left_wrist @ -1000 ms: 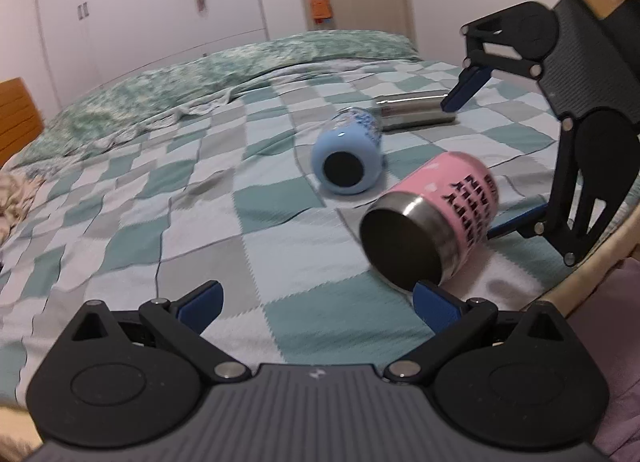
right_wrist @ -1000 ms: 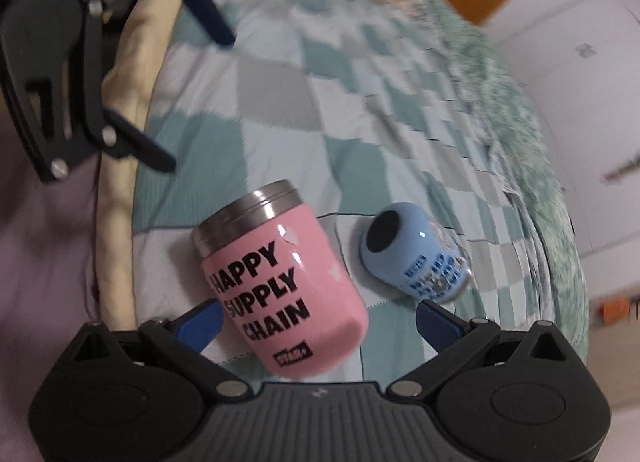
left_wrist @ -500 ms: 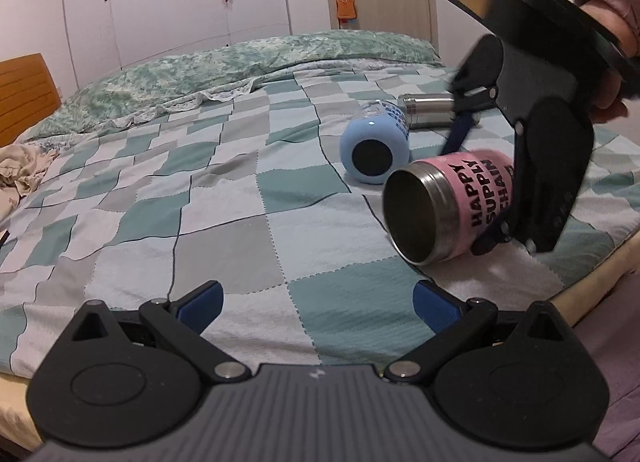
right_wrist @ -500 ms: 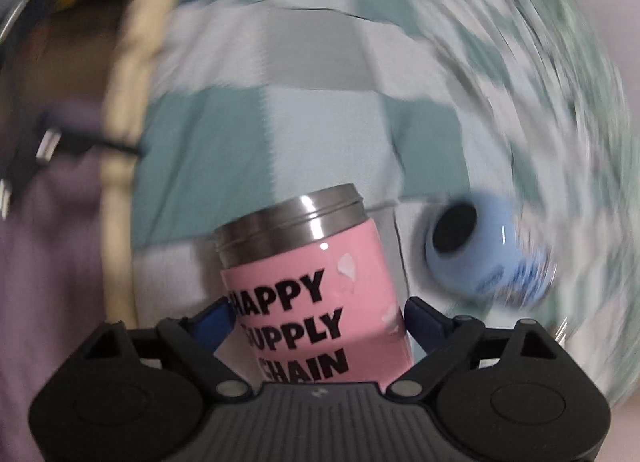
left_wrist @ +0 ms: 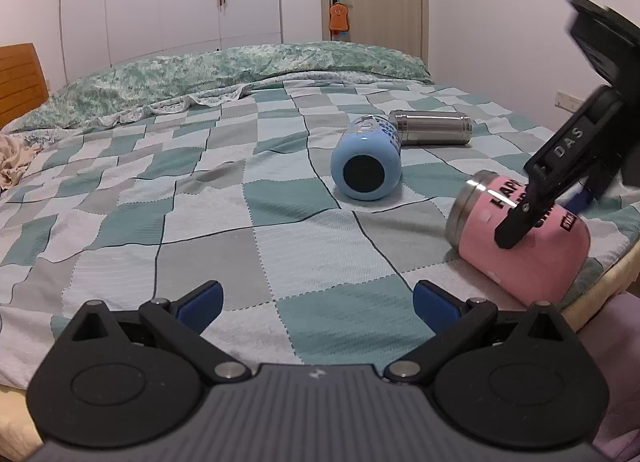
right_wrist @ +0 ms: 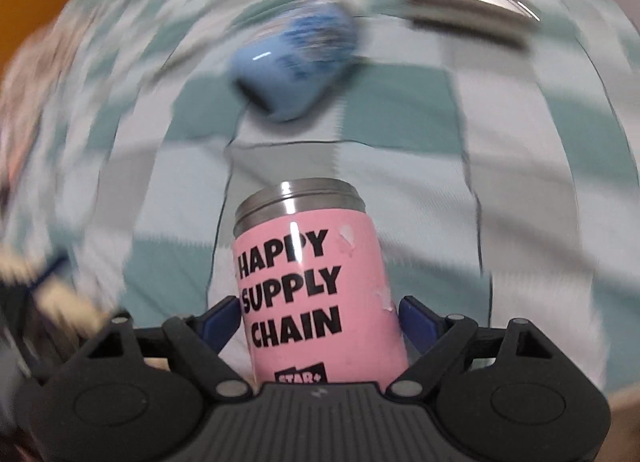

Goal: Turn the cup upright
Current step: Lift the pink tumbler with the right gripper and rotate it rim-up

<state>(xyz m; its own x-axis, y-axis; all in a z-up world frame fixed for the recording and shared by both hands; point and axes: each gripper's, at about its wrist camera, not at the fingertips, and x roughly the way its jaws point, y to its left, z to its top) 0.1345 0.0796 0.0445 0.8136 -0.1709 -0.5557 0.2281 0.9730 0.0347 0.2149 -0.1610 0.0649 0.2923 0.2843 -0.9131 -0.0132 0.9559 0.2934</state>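
A pink cup with a steel rim and black "HAPPY SUPPLY CHAIN" lettering is held between the blue pads of my right gripper, which is shut on its body. In the left wrist view the same cup is tilted, rim up to the left, at the bed's right edge, with the right gripper clamped on it. My left gripper is open and empty, low over the near edge of the bed, left of the cup.
A blue cup lies on its side mid-bed, base toward me; it also shows blurred in the right wrist view. A steel bottle lies behind it. The checked bedspread covers the bed; a wooden headboard stands far left.
The right gripper has closed on the pink cup and swung it, so its open rim now points away to the left instead of toward the left camera. The left gripper has drawn back slightly.
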